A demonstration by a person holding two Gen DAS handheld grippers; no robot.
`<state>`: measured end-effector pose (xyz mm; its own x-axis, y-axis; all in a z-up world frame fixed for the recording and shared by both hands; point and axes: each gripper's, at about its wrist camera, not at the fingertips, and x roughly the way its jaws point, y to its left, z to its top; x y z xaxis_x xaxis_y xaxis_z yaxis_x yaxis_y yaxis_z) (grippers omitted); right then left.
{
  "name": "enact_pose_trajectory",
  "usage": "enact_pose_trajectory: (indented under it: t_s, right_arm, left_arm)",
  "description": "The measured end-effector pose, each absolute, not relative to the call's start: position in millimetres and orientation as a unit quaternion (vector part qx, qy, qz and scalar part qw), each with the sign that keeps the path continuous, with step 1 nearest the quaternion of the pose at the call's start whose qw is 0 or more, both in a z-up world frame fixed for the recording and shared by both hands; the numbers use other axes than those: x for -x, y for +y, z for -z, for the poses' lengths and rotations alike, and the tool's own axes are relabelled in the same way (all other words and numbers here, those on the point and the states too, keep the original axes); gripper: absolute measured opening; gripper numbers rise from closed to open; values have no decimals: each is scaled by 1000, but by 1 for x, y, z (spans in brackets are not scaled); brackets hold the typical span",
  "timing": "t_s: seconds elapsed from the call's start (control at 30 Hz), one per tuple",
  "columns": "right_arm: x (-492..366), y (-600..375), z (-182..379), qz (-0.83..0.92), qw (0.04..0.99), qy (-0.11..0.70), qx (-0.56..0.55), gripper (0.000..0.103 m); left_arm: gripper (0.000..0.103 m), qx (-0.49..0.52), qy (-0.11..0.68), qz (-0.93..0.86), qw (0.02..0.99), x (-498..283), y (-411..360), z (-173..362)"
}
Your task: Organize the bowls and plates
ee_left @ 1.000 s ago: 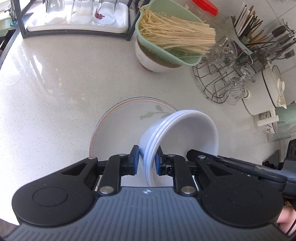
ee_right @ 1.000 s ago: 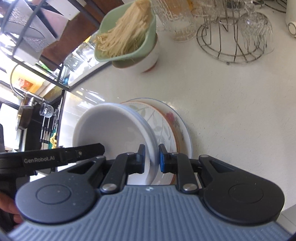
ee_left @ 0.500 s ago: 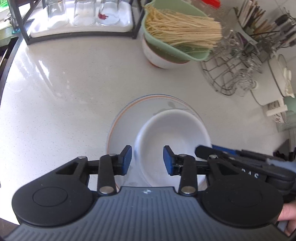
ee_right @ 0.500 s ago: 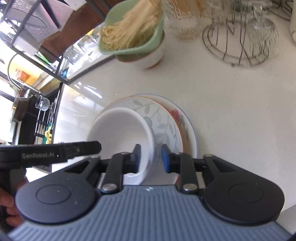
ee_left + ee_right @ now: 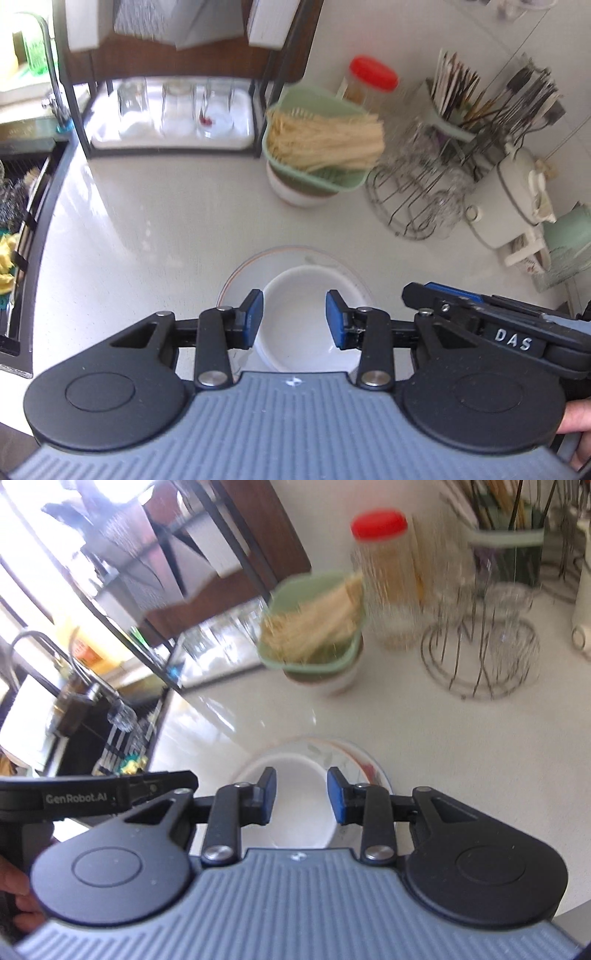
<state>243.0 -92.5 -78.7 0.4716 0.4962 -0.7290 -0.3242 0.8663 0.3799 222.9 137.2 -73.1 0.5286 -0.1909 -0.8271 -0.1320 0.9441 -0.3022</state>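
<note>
A white bowl [image 5: 295, 317] sits upright on a floral plate [image 5: 240, 277] with an orange and blue rim, on the white counter. My left gripper [image 5: 294, 320] is open and empty, raised above the bowl. My right gripper [image 5: 301, 796] is open and empty too, above the same bowl [image 5: 295, 805] and plate [image 5: 364, 764]. Each gripper shows at the edge of the other's view. Whether the bowl is a stack of nested bowls cannot be told now.
A green basket of noodles [image 5: 321, 144] rests on a bowl behind the plate. A wire rack with glasses [image 5: 417, 199], a red-lidded jar [image 5: 369, 81], a utensil holder [image 5: 491, 99] and a white pot [image 5: 513, 199] stand right. A glass tray [image 5: 173, 118] is at back; the sink [image 5: 22, 221] is left.
Both grippers let go of the tilted bowl's rim and opened. The bowl settled flat on the plate. Both grippers then lifted and drew back.
</note>
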Motion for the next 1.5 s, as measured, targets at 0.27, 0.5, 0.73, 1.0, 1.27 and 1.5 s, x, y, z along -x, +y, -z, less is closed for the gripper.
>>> enact_pose_trajectory:
  t_s: [0.27,0.5,0.73,1.0,1.27,1.5]
  right_arm:
    - [-211,-122,31,-249,886,378,-96,34]
    - [-176,-143,20,-250,897,355,-78,34]
    - [-129,-173,12,-260,904,335,-57,34]
    - [-80,-199,3,-266,908,318,-54,34]
    - [-40,-208,0,-246,920,297,-61,34]
    - [-15,-207,-1,-238,924,293,-64,34]
  left_arm:
    - [43,141,438,10,888,-187,109,31]
    - [43,144,399,-12,905,-141,82,12]
    - [43,143,379,-34,914,-80,53,0]
    - [48,138,373,-56,916,-9,31,-13]
    - [59,131,359,-52,922,33,24,-15]
    - [59,126,358,-47,924,55,25,-14]
